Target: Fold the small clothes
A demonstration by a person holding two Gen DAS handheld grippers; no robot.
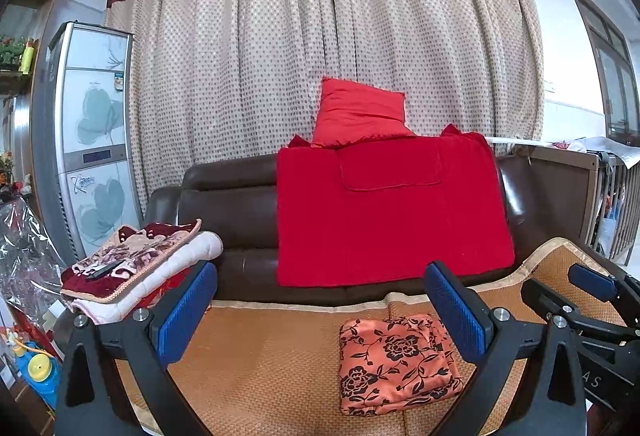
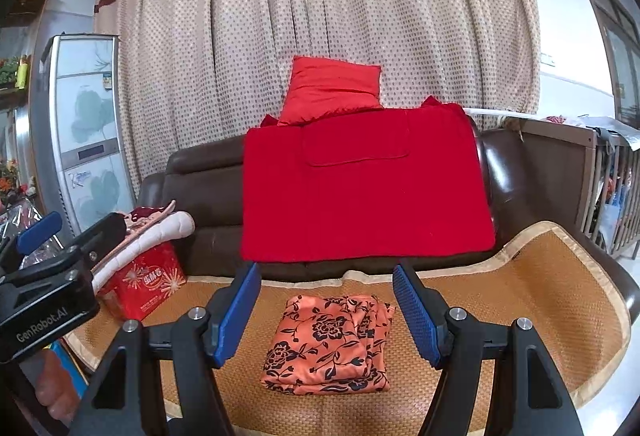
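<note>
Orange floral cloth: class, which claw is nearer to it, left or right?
Right. The right claw is open and lined up straight over the folded cloth. The left claw, also open, sits off to the cloth's left side.

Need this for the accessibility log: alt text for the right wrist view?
An orange floral garment, folded into a compact rectangle, lies on a woven mat between the open blue-padded fingers of the right gripper, which holds nothing. Behind it, a red blanket drapes a brown sofa; the left gripper shows at far left.

Folded garment (image 2: 330,346) on mat (image 2: 520,300), blanket (image 2: 364,192) behind
</note>
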